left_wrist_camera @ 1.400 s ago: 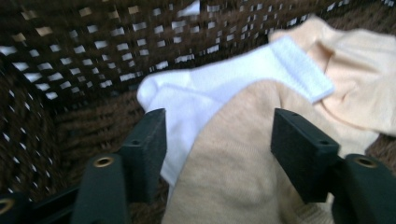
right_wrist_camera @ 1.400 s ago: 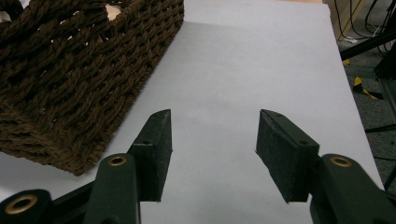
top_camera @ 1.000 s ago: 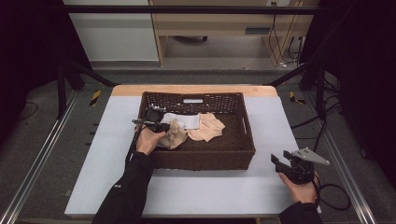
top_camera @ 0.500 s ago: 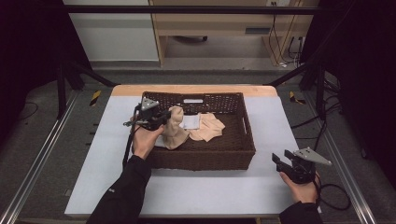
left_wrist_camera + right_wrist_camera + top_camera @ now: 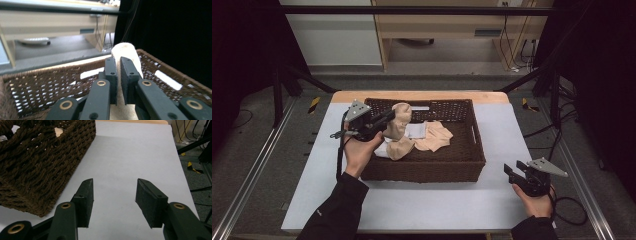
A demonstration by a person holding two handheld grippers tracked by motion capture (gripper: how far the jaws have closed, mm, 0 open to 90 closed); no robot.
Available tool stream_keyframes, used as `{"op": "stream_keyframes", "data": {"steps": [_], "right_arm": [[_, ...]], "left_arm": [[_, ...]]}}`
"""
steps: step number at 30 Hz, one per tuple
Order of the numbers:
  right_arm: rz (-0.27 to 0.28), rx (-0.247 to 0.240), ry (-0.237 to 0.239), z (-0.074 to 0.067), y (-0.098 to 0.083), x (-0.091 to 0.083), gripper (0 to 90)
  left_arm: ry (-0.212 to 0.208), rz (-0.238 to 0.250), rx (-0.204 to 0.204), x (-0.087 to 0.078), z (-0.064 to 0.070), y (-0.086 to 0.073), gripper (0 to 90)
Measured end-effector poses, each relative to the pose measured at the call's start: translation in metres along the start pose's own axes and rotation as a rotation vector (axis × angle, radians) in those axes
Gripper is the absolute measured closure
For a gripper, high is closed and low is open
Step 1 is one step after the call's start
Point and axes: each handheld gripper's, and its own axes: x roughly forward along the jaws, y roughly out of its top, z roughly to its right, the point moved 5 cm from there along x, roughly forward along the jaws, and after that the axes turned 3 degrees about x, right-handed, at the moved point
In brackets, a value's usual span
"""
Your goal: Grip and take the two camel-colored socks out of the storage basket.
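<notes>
A dark brown wicker basket [image 5: 462,167] stands in the middle of the white table. My left gripper [image 5: 388,117] is shut on a beige cloth [image 5: 398,131], held above the basket's left side; the cloth hangs down into the basket. In the left gripper view the beige cloth [image 5: 126,53] is pinched between the black jaws of the left gripper [image 5: 118,75]. Another beige cloth [image 5: 434,137] and a white piece [image 5: 416,131] lie in the basket. My right gripper [image 5: 510,173] rests open near the table's right front, away from the basket; the right gripper [image 5: 113,202] has nothing between its jaws.
The basket [image 5: 37,160] lies to the left of the right gripper. White tabletop [image 5: 437,205] spreads in front of the basket. Metal rails [image 5: 257,165] run along both sides of the table, and a wooden shelf unit [image 5: 452,30] stands behind it.
My left gripper has lifted the beige cloth up from the basket's floor and moved it toward the far left of the basket. The right gripper has stayed put.
</notes>
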Motion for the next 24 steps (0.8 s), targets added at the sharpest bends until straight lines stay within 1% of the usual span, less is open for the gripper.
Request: {"op": "stream_keyframes", "data": {"steps": [5, 6, 9, 13, 14, 15, 17, 21, 24], "right_arm": [[0.001, 0.001, 0.0, 0.0, 0.0, 0.0, 48.7], [0.001, 0.002, 0.0, 0.0, 0.0, 0.0, 48.7], [0.005, 0.001, -0.004, 0.0, 0.0, 0.0, 48.3], [0.005, 0.0, -0.005, 0.0, 0.001, -0.001, 48.0], [0.005, 0.001, -0.006, 0.0, 0.001, -0.001, 48.0], [0.005, 0.001, -0.006, 0.0, 0.001, -0.001, 48.0], [0.009, -0.007, -0.008, 0.0, 0.001, -0.001, 48.0], [0.008, -0.006, -0.01, -0.001, 0.001, -0.001, 48.1], [0.009, -0.006, -0.01, -0.001, 0.001, -0.001, 48.2]], "left_arm": [[-0.031, 0.027, 0.025, -0.017, 0.012, 0.01, 84.3], [-0.04, 0.033, 0.031, -0.023, 0.016, 0.013, 84.3], [-0.055, 0.045, 0.041, -0.033, 0.022, 0.015, 84.3], [-0.082, 0.051, 0.055, -0.045, 0.03, 0.017, 84.2], [-0.098, 0.058, 0.061, -0.051, 0.035, 0.018, 84.3], [-0.098, 0.058, 0.061, -0.051, 0.035, 0.018, 84.3], [-0.116, 0.062, 0.068, -0.058, 0.041, 0.019, 84.3], [-0.139, 0.064, 0.095, -0.067, 0.051, 0.018, 84.3], [-0.16, 0.063, 0.109, -0.075, 0.058, 0.014, 84.3]]}}
